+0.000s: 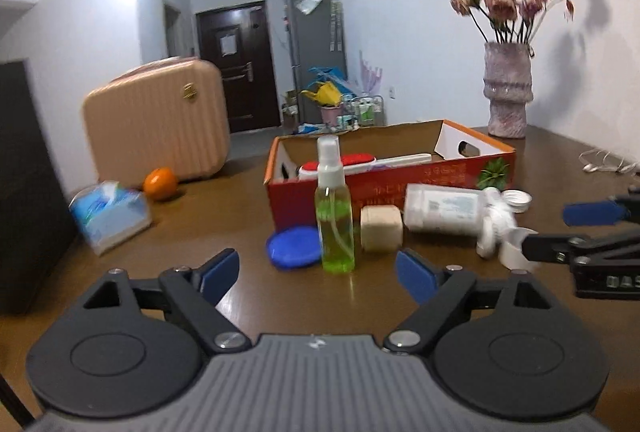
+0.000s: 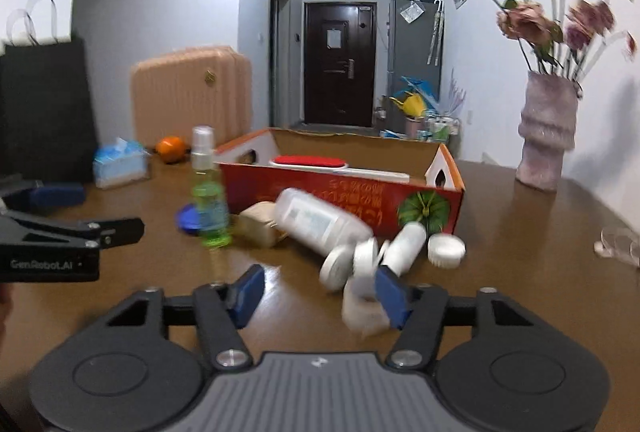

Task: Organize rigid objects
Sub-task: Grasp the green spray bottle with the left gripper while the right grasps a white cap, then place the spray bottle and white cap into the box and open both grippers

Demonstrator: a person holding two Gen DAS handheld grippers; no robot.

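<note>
Brown and glossy, the wooden counter (image 1: 200,216) runs back toward a dark door, with a peach ribbed suitcase (image 1: 156,128) standing at its far left. Mid-counter sits a red open cardboard box (image 1: 384,188), and inside it lies a white brush with a red top (image 2: 306,161). Upright just in front of the box stands a clear spray bottle of green liquid (image 1: 334,224), with a flat blue round lid (image 1: 294,246) lying beside it and a beige cube-shaped block (image 1: 380,228) on its other side. Next comes a large white plastic bottle (image 1: 444,212) lying on its side, then a blurred cluster of small white bottles and a white ribbed cap (image 2: 446,250).

Nothing sits between the blue pads of the left hand-held gripper (image 1: 318,276); they stand wide apart, released, just short of the spray bottle. Equally empty, the right hand-held gripper (image 2: 320,296) has its jaws apart, and one small white bottle (image 2: 362,302) lies just beside its right pad; touching or not, I cannot tell through the blur.

A pink textured vase of dried flowers (image 1: 508,88) stands at the far right.
</note>
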